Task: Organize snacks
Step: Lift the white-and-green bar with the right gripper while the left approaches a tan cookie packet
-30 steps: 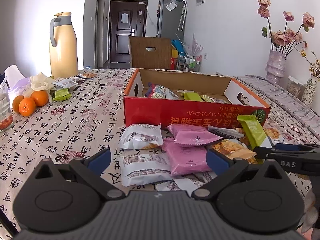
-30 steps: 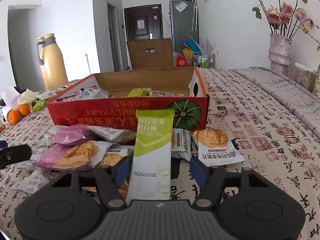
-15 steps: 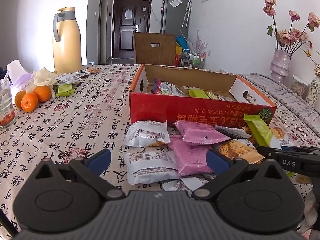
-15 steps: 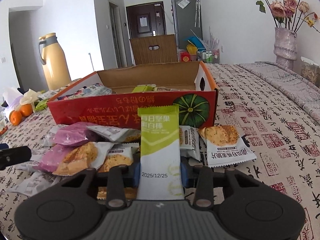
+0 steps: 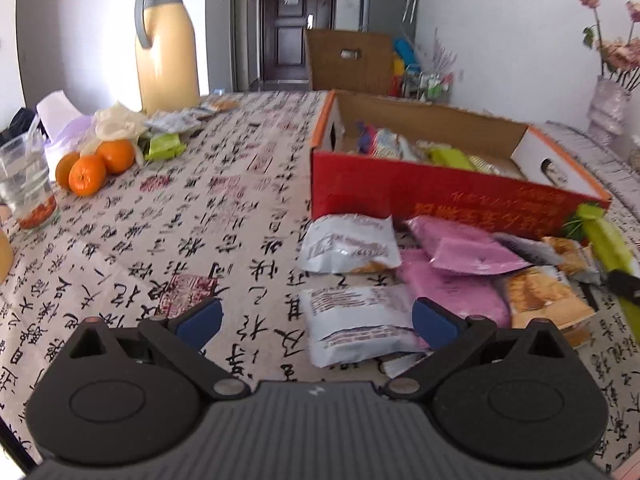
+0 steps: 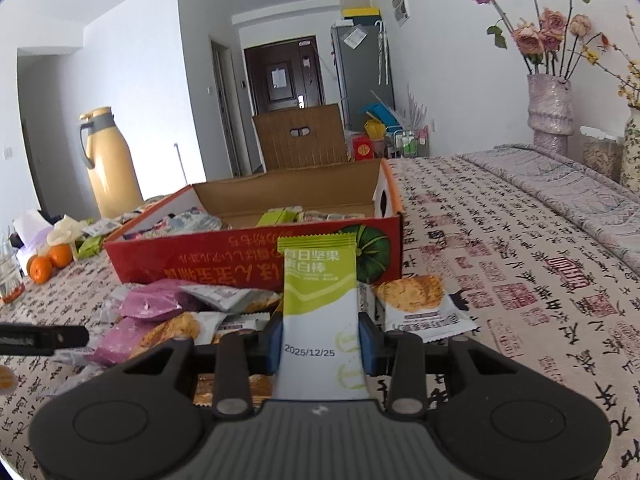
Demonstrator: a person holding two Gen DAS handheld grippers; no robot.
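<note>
Green snack bar [image 6: 320, 304] is clamped upright by the right gripper [image 6: 320, 338], near the red box [image 6: 256, 256]; the left gripper [image 5: 316, 320] is held apart, empty.

The green-and-white foil snack bar wrapper [image 6: 320, 312] standing between the blue pads of the right hand-held gripper [image 6: 320, 340] bears the date "2025/12/25" low on its white part and, near its top, large Chinese characters printed upside down. Beyond it, the red cardboard box [image 6: 224, 260] carries upside-down yellow Chinese lettering across its front wall. The cloth on the surface [image 6: 520, 280] is printed with black calligraphy and red seal marks.
</note>
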